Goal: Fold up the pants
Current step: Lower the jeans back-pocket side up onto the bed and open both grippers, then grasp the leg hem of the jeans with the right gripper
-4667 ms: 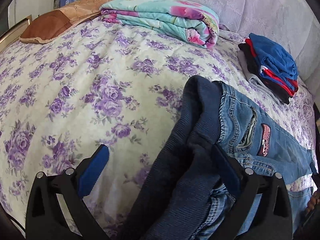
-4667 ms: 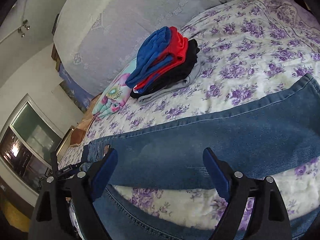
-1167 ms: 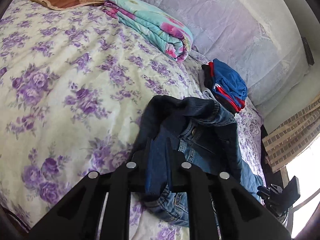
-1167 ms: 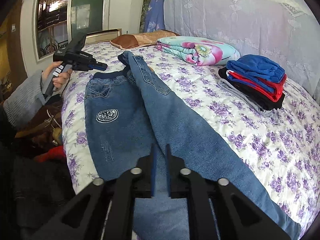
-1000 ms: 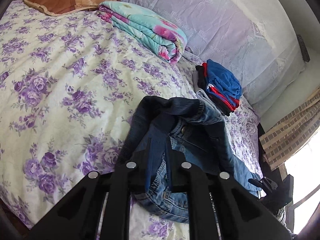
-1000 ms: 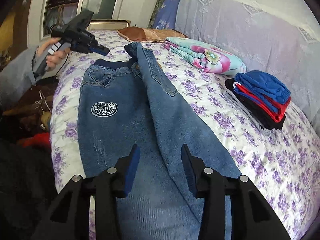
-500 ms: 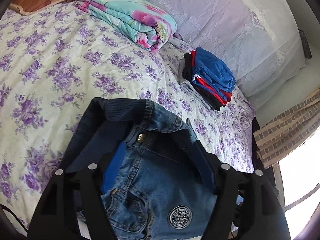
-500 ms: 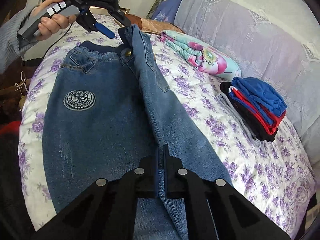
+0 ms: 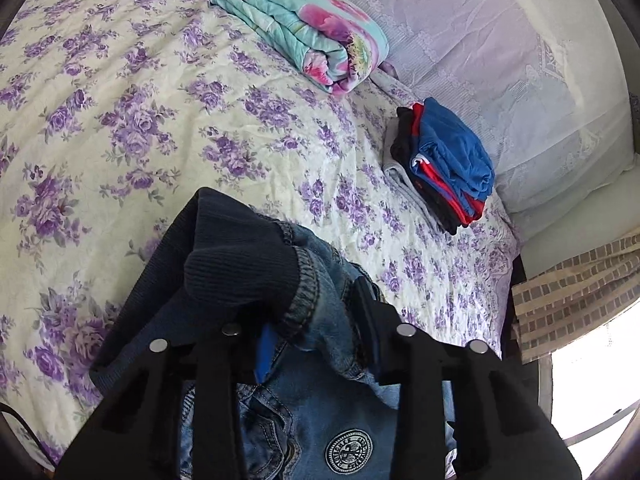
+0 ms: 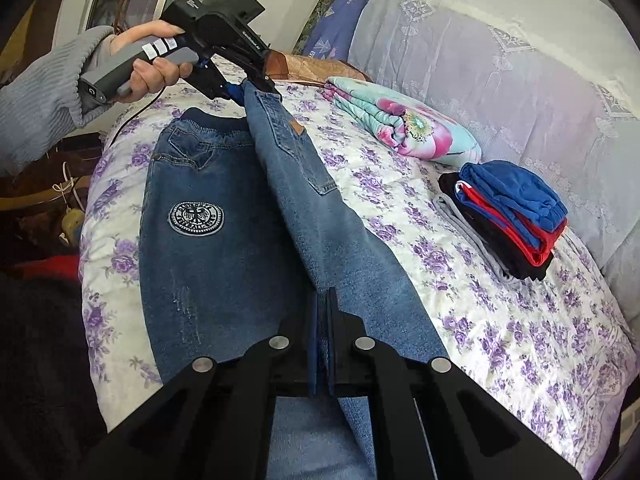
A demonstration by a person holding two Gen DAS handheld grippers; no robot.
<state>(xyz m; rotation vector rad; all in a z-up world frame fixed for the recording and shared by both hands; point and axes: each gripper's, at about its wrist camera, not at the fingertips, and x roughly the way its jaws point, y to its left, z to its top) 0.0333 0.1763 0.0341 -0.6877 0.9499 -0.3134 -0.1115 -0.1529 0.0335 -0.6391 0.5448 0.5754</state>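
Note:
Blue jeans (image 10: 192, 240) with a round badge lie along the bed's near edge, one half raised in a ridge between the two grippers. My left gripper (image 9: 312, 308) has the bunched dark ribbed waistband (image 9: 240, 268) between its fingers, and its jaws are closing on it. In the right wrist view a hand in a grey sleeve holds that left gripper (image 10: 248, 88), and the waistband corner hangs lifted from its tips. My right gripper (image 10: 322, 304) is shut on a thin fold of the jeans leg, with denim pinched between the pads.
A flowered purple bedsheet (image 9: 120, 120) covers the bed. A folded turquoise quilt (image 10: 404, 128) and a stack of folded blue, red and black clothes (image 10: 508, 216) sit near the lace-covered back (image 10: 500, 60). A brown pillow (image 10: 304, 66) lies beyond. The bed edge drops off at left.
The left gripper let go, spread wide over the waistband, then narrowed onto it. The right gripper opened, then shut on the leg fold. The waistband corner now hangs higher off the bed.

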